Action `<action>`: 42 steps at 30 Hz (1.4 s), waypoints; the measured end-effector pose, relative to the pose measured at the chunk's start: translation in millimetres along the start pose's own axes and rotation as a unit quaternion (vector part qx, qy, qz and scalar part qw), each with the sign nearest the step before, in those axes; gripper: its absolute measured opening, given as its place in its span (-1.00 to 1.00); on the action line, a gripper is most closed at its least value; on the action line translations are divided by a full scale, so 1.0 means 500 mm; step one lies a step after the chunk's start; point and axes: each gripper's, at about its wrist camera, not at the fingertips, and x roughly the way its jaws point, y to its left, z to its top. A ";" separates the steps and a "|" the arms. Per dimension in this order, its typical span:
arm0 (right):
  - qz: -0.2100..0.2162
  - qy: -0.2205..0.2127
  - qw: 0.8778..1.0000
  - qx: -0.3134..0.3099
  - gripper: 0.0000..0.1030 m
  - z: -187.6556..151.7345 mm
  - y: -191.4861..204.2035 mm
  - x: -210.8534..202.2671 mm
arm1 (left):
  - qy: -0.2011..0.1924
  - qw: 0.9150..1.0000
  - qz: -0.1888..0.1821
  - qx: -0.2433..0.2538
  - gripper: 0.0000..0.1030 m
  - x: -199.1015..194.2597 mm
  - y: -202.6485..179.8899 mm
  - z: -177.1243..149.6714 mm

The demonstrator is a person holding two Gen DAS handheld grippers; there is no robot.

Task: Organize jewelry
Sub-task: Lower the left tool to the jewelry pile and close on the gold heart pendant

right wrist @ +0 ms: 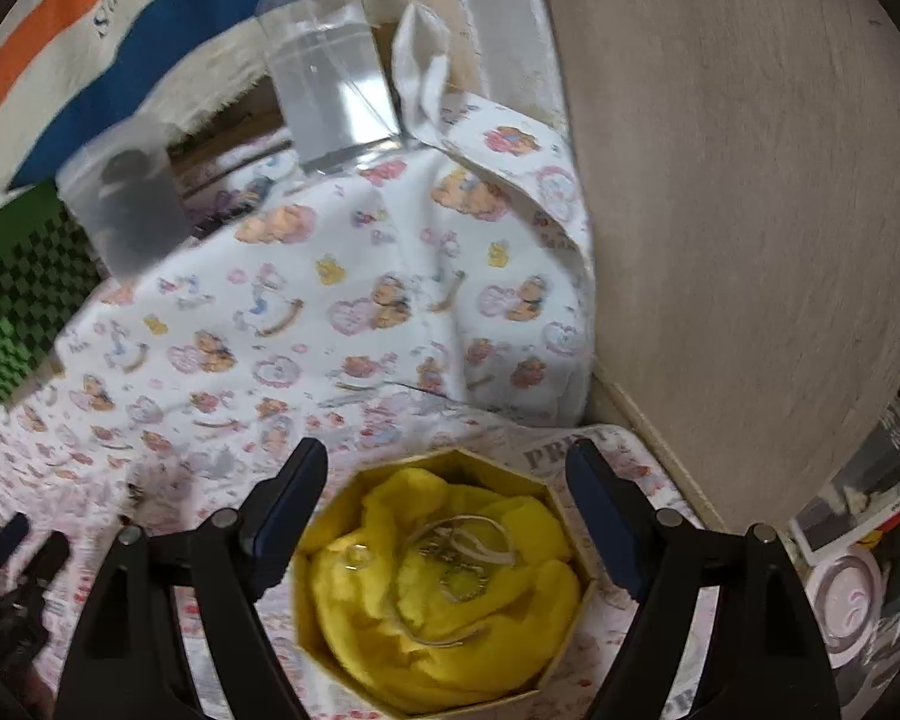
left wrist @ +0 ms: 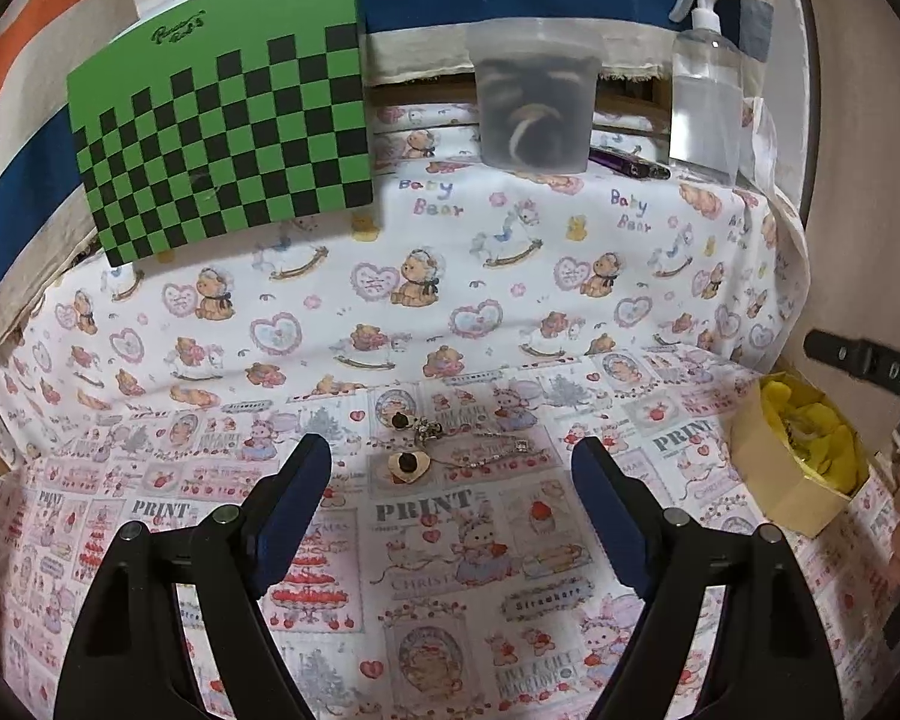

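Left gripper [left wrist: 450, 462] spread, nothing between its fingers. Just beyond, at frame centre: loose jewelry [left wrist: 444, 444], a heart pendant [left wrist: 411, 464] on thin chain. Likely light, limp, snag-prone; pinch the pendant, not the chain. Right gripper [right wrist: 447, 468] spread over the hexagonal box [right wrist: 561, 594], lower centre, yellow lining [right wrist: 378, 588] holding 2 rings or bangles.
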 end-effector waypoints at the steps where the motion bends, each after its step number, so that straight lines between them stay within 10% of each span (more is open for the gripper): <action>1: -0.004 -0.006 1.000 -0.007 0.55 0.000 0.004 -0.002 | 0.000 1.000 0.005 0.004 0.58 0.003 -0.002 -0.001; 18: 0.013 -0.006 1.000 0.003 0.60 -0.009 -0.001 -0.021 | 0.009 1.000 0.009 -0.004 0.60 0.019 0.019 0.008; 29: 0.016 -0.007 1.000 -0.018 0.62 -0.017 0.015 -0.024 | 0.082 0.995 -0.018 -0.051 0.57 0.103 0.049 0.037; 32: 0.009 -0.006 1.000 -0.026 0.62 -0.023 0.023 -0.018 | 0.089 0.994 -0.019 -0.057 0.34 0.108 0.067 0.058; 35: 0.000 0.004 0.999 -0.034 0.62 -0.029 0.027 -0.008 | 0.113 0.993 -0.019 -0.035 -0.43 0.125 0.067 0.068; 42: 0.010 0.001 1.000 -0.028 0.62 -0.025 0.021 -0.017 | 0.155 0.988 0.002 -0.021 -0.47 0.171 0.057 0.059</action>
